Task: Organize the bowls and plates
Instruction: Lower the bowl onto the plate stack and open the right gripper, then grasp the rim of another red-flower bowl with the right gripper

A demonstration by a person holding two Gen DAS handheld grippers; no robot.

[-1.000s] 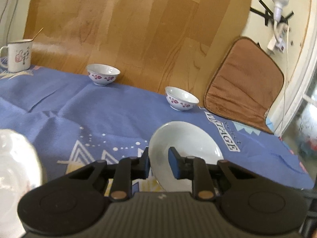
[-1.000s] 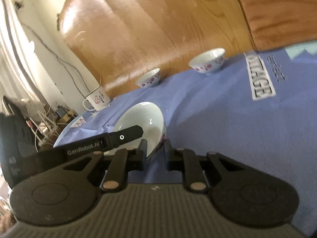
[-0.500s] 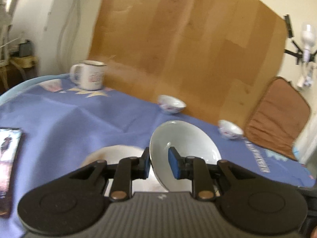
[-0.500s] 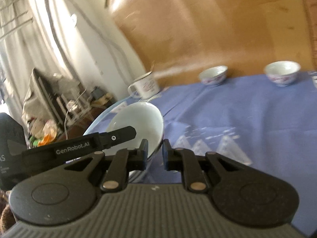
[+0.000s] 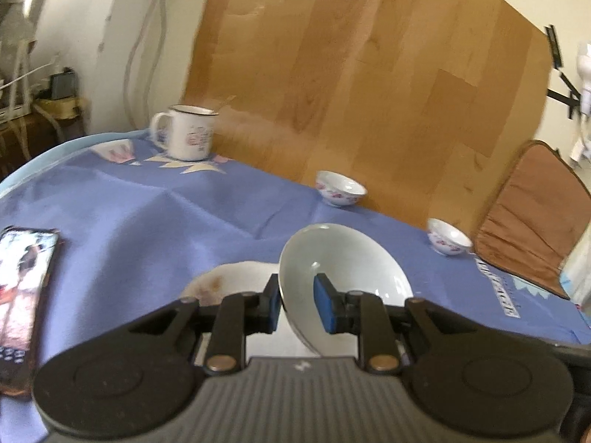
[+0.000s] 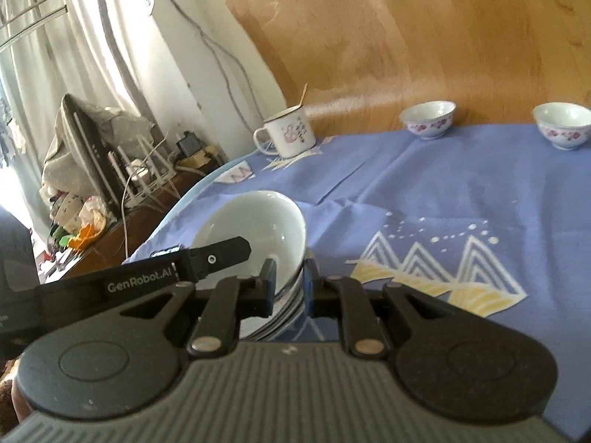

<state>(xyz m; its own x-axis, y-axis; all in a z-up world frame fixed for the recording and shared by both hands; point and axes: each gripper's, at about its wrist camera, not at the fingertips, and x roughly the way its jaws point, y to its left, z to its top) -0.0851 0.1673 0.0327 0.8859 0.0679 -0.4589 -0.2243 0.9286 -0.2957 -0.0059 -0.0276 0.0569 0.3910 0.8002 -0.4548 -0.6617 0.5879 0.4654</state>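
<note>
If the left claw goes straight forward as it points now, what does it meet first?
Beyond the plate it grips, probably the small bowl near the wooden board, though depth is unclear.

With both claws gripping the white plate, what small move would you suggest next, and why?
Probably lower it gently onto the other plate on the tablecloth. The left claw and the right claw each pinch the white plate by its rim, tilted and held just above that plate, so stacking looks like the natural next step.
</note>
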